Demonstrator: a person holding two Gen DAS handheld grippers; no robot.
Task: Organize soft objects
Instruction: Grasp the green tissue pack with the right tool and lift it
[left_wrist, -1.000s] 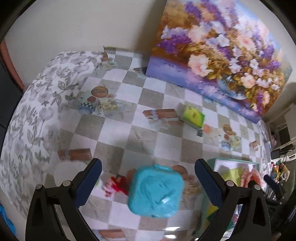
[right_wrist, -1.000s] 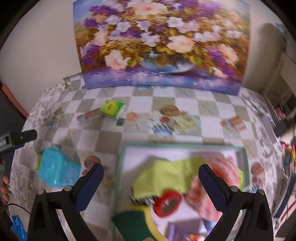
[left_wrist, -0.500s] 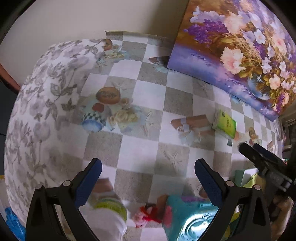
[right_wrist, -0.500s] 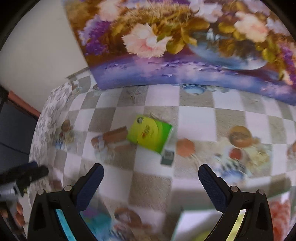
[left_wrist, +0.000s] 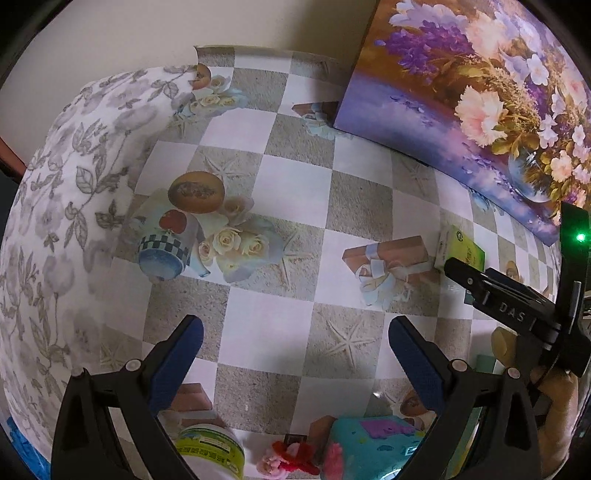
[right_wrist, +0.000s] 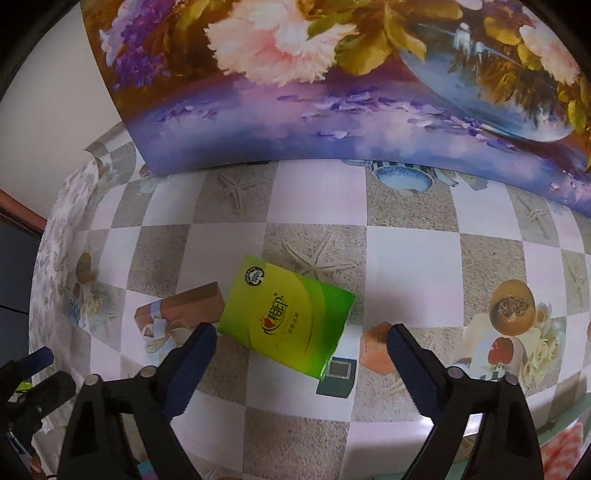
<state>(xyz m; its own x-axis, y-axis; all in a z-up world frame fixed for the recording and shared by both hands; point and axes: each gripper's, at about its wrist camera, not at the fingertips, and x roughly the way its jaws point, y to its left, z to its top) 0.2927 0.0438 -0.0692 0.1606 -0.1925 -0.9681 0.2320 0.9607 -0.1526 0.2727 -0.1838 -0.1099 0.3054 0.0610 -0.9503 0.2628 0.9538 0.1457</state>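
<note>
A green tissue pack (right_wrist: 286, 323) lies flat on the checkered tablecloth, just beyond my open, empty right gripper (right_wrist: 301, 339). The pack also shows in the left wrist view (left_wrist: 460, 253), partly behind the right gripper's body. My left gripper (left_wrist: 295, 328) is open and empty over bare cloth. Below it at the bottom edge lie a teal soft box (left_wrist: 373, 443), a small red and pink plush (left_wrist: 291, 458) and a white roll with a green label (left_wrist: 208, 448).
A large flower painting (right_wrist: 332, 85) leans against the wall at the back of the table. A teal-rimmed tray corner with a red-and-white soft item (right_wrist: 565, 446) shows at the lower right. The tablecloth (left_wrist: 59, 206) falls away at the left.
My right gripper has moved forward and down toward the green tissue pack, which now looks larger. My left gripper has moved a little forward; the teal box has slipped lower in its view.
</note>
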